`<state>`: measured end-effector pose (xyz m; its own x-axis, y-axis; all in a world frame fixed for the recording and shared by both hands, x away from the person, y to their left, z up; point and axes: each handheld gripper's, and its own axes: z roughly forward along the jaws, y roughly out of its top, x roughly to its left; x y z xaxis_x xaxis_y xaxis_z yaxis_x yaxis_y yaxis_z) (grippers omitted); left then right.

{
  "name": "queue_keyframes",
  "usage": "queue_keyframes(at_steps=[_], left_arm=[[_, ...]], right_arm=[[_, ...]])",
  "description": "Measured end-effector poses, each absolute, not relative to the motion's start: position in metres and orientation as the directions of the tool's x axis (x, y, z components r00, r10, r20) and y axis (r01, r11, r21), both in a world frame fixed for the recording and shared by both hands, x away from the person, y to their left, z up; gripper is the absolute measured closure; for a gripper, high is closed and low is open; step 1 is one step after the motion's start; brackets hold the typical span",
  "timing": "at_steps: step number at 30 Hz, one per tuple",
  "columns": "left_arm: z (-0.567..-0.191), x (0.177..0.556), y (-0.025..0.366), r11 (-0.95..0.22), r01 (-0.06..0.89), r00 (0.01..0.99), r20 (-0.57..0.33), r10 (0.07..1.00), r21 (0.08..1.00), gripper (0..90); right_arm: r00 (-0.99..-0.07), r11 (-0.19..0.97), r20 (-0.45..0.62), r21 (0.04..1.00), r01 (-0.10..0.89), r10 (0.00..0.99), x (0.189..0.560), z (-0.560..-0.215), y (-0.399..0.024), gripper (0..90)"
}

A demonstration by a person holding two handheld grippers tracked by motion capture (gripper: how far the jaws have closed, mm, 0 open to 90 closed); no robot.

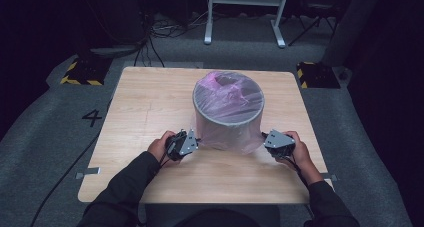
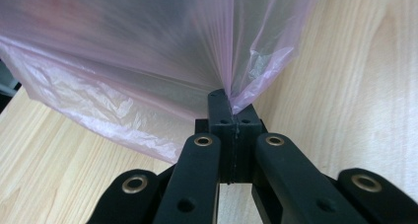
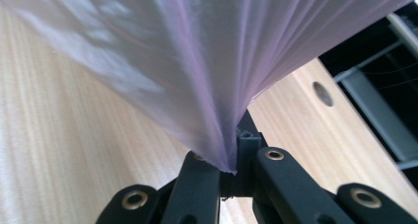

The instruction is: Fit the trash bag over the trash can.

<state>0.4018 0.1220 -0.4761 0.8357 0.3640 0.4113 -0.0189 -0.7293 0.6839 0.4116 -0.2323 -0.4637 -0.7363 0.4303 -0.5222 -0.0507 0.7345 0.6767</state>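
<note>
Only readable thing here is a big dark "4" (image 1: 92, 118) marked on the grey floor (image 1: 45, 137), well off to the left of the left gripper's (image 1: 194, 139) fingers, past the table edge (no brand names or labels on anything else).

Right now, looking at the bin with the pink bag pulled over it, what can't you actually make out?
- Bin interior: high view, pink bag stretched over the top hides it.
- Bin base: high view, the draped bag covers it.
- Left gripper pad faces: left gripper view, shut on bunched film.
- Right gripper: right gripper view, film hides the jaw tips.
</note>
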Motion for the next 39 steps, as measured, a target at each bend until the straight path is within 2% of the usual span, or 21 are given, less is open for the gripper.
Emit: queue_keyframes(at_steps=[2,3,4,5,6,7,8,10,12,16,22,29,34,39], left_arm=[[-0.477,0.403,0.125,-0.720,0.008,0.836,0.390,0.386,0.694,87.1],[-0.478,0.403,0.126,-0.715,0.037,0.826,0.382,0.415,0.698,79.2],[-0.478,0.404,0.129,-0.699,0.067,0.814,0.366,0.451,0.712,64.9],[-0.478,0.405,0.133,-0.679,0.117,0.809,0.328,0.489,0.725,49.7],[-0.477,0.405,0.138,-0.660,0.156,0.791,0.307,0.529,0.735,33.7],[-0.475,0.403,0.143,-0.629,0.187,0.778,0.277,0.564,0.754,22.7],[-0.473,0.400,0.150,-0.593,0.201,0.777,0.242,0.581,0.780,18.0],[-0.471,0.394,0.162,-0.552,0.206,0.777,0.208,0.595,0.808,17.5],[-0.470,0.389,0.174,-0.513,0.254,0.761,0.158,0.630,0.820,16.8],[-0.475,0.384,0.193,-0.406,0.365,0.733,0.011,0.681,0.838,16.2],[-0.486,0.383,0.201,-0.447,0.425,0.716,0.010,0.698,0.787,17.2],[-0.496,0.382,0.199,-0.519,0.444,0.744,0.023,0.668,0.730,17.8],[-0.500,0.383,0.197,-0.548,0.442,0.749,0.044,0.661,0.710,17.8],[-0.502,0.385,0.197,-0.545,0.442,0.754,0.033,0.656,0.712,16.6]], right_arm=[[-0.755,0.733,-0.496,0.679,-0.031,0.428,0.414,-0.464,-0.234,90.0],[-0.770,0.721,-0.467,0.693,-0.013,0.434,0.415,-0.464,-0.236,90.0],[-0.787,0.708,-0.433,0.706,0.008,0.440,0.416,-0.464,-0.238,90.0],[-0.793,0.703,-0.414,0.711,0.025,0.447,0.418,-0.463,-0.240,83.5],[-0.800,0.689,-0.387,0.723,0.046,0.459,0.419,-0.462,-0.243,67.6],[-0.806,0.664,-0.343,0.743,0.081,0.482,0.420,-0.459,-0.247,52.7],[-0.822,0.634,-0.280,0.764,0.122,0.495,0.421,-0.455,-0.253,43.0],[-0.832,0.564,-0.206,0.813,0.147,0.515,0.418,-0.446,-0.266,30.9],[-0.851,0.505,-0.146,0.850,0.154,0.505,0.414,-0.433,-0.279,25.1],[-0.852,0.387,-0.083,0.910,0.146,0.517,0.407,-0.403,-0.297,24.6],[-0.827,0.324,-0.111,0.942,0.090,0.550,0.409,-0.347,-0.284,30.3],[-0.830,0.415,-0.173,0.907,0.075,0.529,0.446,-0.306,-0.228,32.0],[-0.844,0.431,-0.139,0.895,0.117,0.518,0.471,-0.301,-0.199,34.1],[-0.849,0.521,-0.146,0.837,0.167,0.507,0.493,-0.303,-0.166,39.3]])
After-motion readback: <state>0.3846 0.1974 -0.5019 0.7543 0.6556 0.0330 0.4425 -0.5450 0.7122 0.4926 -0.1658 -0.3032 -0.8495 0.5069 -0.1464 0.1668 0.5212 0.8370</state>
